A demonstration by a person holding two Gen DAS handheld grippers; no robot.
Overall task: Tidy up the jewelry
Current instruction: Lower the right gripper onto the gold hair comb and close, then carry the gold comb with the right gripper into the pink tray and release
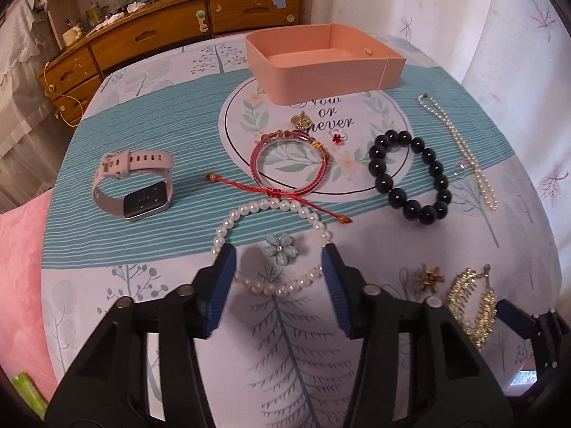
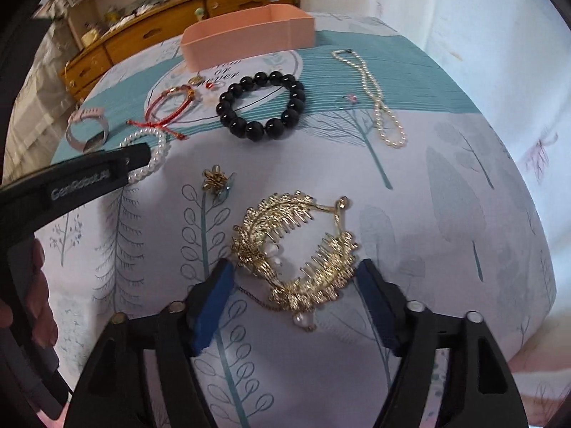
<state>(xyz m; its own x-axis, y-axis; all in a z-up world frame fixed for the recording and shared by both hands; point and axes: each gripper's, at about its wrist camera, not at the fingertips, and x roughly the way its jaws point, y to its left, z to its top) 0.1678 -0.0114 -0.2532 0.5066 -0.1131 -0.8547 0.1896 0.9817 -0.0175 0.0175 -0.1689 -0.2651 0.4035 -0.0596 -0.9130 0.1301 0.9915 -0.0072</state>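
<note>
A white pearl bracelet point(image 1: 274, 287) lies on the printed tablecloth with a blue flower brooch point(image 1: 279, 249) inside its ring. My left gripper point(image 1: 278, 249) stands open over it, one blue pad above each side of the ring. I cannot tell whether the pads touch the beads. In the right wrist view a gold comb-like hair ornament point(image 2: 310, 278) with pearls lies between the pads of my right gripper point(image 2: 294, 267), which is open and close on both sides. An empty pink box point(image 1: 321, 75) stands at the far side of the table.
Spread across the cloth are a pink watch point(image 1: 132, 185), a red cord bracelet point(image 1: 289, 164), a black bead bracelet point(image 1: 428, 214), a pearl necklace point(image 1: 464, 149), a red-stone ring point(image 1: 335, 138), a gold pendant point(image 1: 301, 120) and a gold flower brooch point(image 2: 214, 178). A wooden dresser point(image 1: 142, 35) stands behind.
</note>
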